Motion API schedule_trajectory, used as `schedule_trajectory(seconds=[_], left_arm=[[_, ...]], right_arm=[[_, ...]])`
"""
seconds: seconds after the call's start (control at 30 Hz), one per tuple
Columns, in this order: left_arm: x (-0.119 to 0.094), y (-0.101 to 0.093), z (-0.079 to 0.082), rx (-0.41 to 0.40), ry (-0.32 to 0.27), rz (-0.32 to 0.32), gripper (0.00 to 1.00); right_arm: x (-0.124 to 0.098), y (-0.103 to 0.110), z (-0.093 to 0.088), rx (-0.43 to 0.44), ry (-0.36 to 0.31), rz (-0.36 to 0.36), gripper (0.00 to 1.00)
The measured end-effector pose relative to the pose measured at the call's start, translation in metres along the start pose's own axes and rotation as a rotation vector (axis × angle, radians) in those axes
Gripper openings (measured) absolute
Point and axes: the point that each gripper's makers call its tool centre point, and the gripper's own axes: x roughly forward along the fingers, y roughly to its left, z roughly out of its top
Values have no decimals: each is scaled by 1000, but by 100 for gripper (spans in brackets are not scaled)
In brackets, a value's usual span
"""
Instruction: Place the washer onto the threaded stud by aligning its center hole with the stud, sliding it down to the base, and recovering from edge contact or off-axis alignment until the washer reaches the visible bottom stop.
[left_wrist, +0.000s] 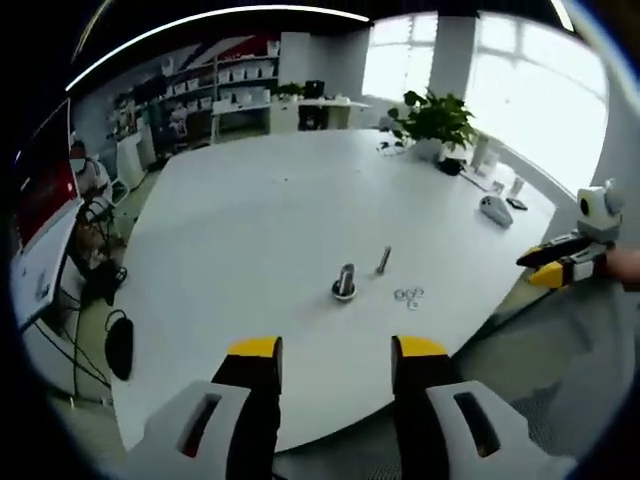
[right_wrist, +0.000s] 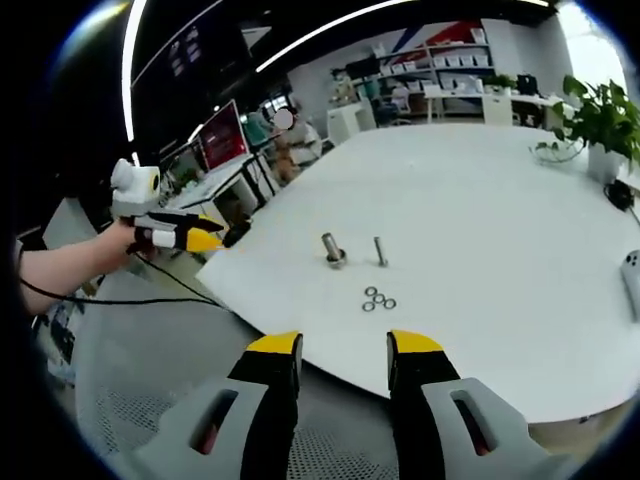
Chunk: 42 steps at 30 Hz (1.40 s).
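A short threaded stud (left_wrist: 345, 280) stands upright on its round base on the white table (left_wrist: 250, 230). A loose bolt (left_wrist: 384, 260) lies just beyond it, and several small washers (left_wrist: 408, 296) lie flat to its right. My left gripper (left_wrist: 337, 350) is open and holds nothing, back over the table's near edge. My right gripper (left_wrist: 556, 266) reaches in from the right, off the table. In the right gripper view, the stud (right_wrist: 332, 248), bolt (right_wrist: 380, 250) and washers (right_wrist: 378, 299) sit near the table edge. My right gripper (right_wrist: 343, 345) is open and holds nothing, and the hand-held left gripper (right_wrist: 178, 236) is at the left.
A potted plant (left_wrist: 436, 122) and a computer mouse (left_wrist: 495, 209) sit at the table's far side. A red-screened monitor (right_wrist: 223, 135) and desks stand beyond the table. Cables (left_wrist: 95, 290) trail on the floor by its left edge. Shelves (left_wrist: 240, 85) line the back wall.
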Motion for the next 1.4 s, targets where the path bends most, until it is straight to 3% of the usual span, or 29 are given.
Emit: schedule_trajectory(seconds=[0.13, 0.27, 0.4, 0.6, 0.73, 0.83, 1.23, 1.4], left_arm=[[-10, -4, 0, 27, -1, -1, 45], [-20, 1, -1, 0, -26, 7, 45], [-29, 7, -7, -19, -62, 14, 45], [-32, 0, -22, -33, -85, 0, 44], [-31, -5, -14, 16, -119, -18, 40], [-27, -3, -24, -11, -73, -35, 36], [-24, -4, -27, 12, -46, -22, 33], [-24, -6, -27, 3, -53, -50, 32]], right_arm=[[-1, -1, -1, 4, 1, -4, 36], [0, -1, 0, 3, 0, -3, 36], [0, 1, -1, -7, 8, 3, 36], [0, 1, -1, -7, 6, 4, 36], [0, 2, -2, -9, 6, 11, 36], [1, 5, -2, -19, 10, 19, 36], [0, 1, 1, -3, -11, 7, 36], [3, 2, -6, -14, 36, 5, 36]])
